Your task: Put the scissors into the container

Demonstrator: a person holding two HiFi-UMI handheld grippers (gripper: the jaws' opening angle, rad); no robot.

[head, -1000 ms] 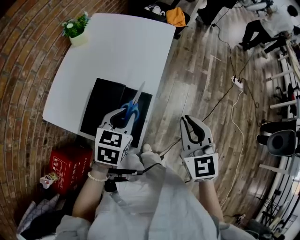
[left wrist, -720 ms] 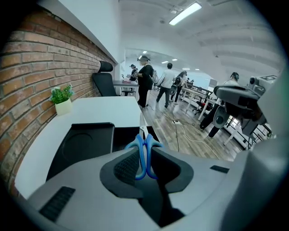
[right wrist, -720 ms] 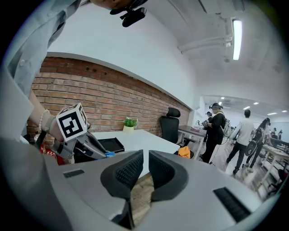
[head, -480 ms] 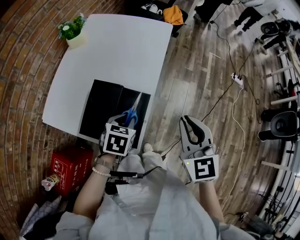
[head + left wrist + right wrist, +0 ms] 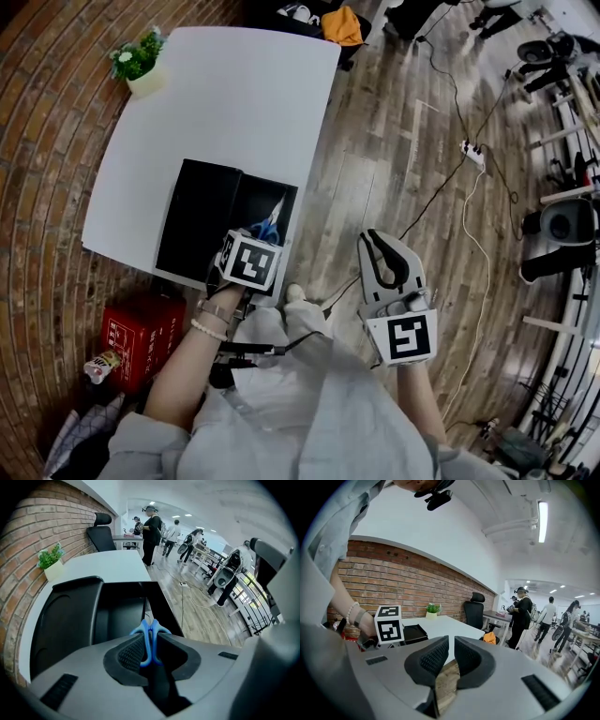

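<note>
Head view: scissors held over the container, not yet let go.
White table (image 5: 234,84) carries the black container (image 5: 197,220) at its near edge. Over the container's right-hand compartment sits the left gripper (image 5: 150,644), jaws clamped on the blue handles of the scissors (image 5: 151,629), blades pointing ahead into the box; whether the tips touch bottom I cannot tell. Off the table, over the floor, the right gripper (image 5: 451,653) hangs with jaws nearly together and nothing between. Judged: carry done, release left.
</note>
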